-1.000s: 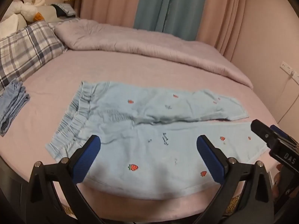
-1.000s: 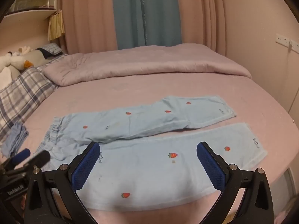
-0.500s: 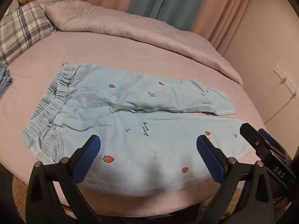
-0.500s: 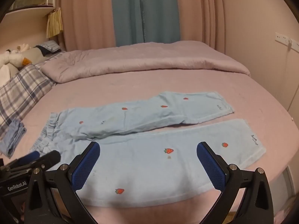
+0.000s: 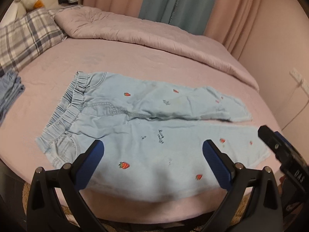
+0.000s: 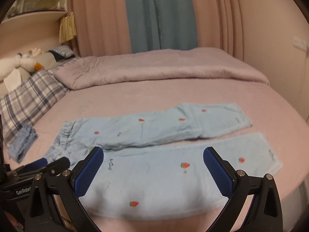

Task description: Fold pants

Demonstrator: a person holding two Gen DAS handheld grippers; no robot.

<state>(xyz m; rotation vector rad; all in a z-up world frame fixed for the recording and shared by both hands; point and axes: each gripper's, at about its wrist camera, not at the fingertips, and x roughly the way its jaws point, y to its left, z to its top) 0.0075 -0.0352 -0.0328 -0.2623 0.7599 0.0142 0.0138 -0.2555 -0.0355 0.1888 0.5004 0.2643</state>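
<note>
Light blue pants (image 5: 146, 127) with red strawberry prints lie spread flat on the pink bed, waistband to the left, both legs stretched to the right; they also show in the right wrist view (image 6: 164, 154). My left gripper (image 5: 152, 154) is open and empty, above the near leg by the bed's front edge. My right gripper (image 6: 153, 162) is open and empty, over the near leg further right. The right gripper shows at the right edge of the left wrist view (image 5: 280, 150). The left gripper shows at the lower left of the right wrist view (image 6: 42, 166).
A folded blue garment (image 5: 9, 90) lies at the bed's left side by a plaid pillow (image 5: 25, 36). A folded pink quilt (image 5: 146, 32) runs along the back. Plush toys (image 6: 23, 63) sit at the far left. Curtains and a wall stand behind.
The left gripper has pulled back and swung left, so the plaid pillow and folded garment are in view again. The right gripper has lowered slightly. The pants have not moved.
</note>
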